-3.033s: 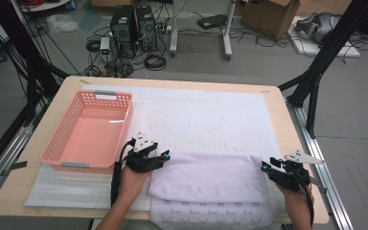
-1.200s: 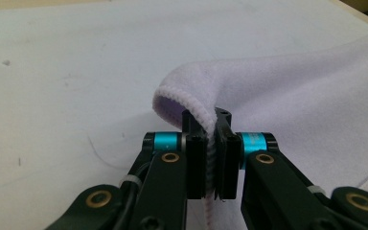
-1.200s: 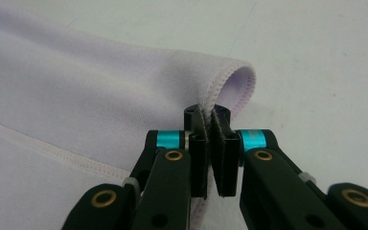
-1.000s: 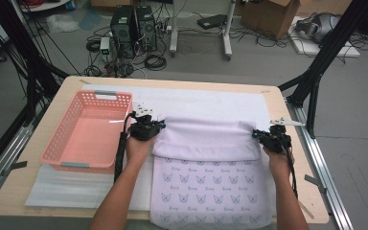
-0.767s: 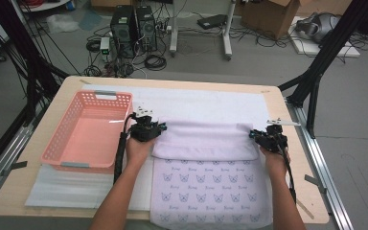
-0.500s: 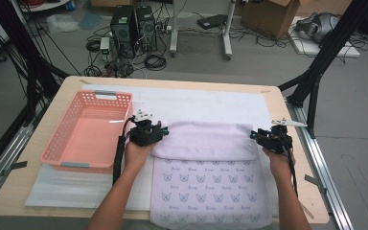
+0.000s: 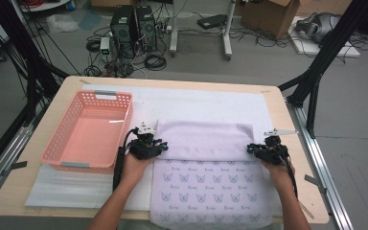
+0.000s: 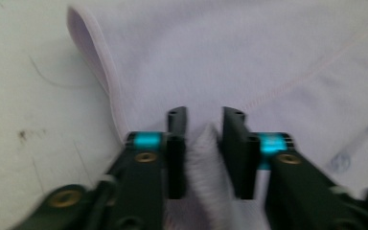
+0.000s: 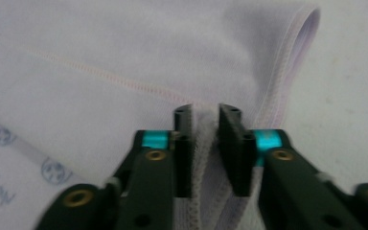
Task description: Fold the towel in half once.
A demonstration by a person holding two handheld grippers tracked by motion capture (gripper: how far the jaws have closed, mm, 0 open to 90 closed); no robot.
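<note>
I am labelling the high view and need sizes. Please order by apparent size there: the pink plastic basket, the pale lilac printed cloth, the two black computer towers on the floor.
1. Pale lilac printed cloth
2. Pink plastic basket
3. Two black computer towers; they stand farther from the camera, so their true size is unsure.

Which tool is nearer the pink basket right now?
Left. The left tool sits just beside the pink basket, at the towel's left edge; the right tool is at the towel's far right edge.
</note>
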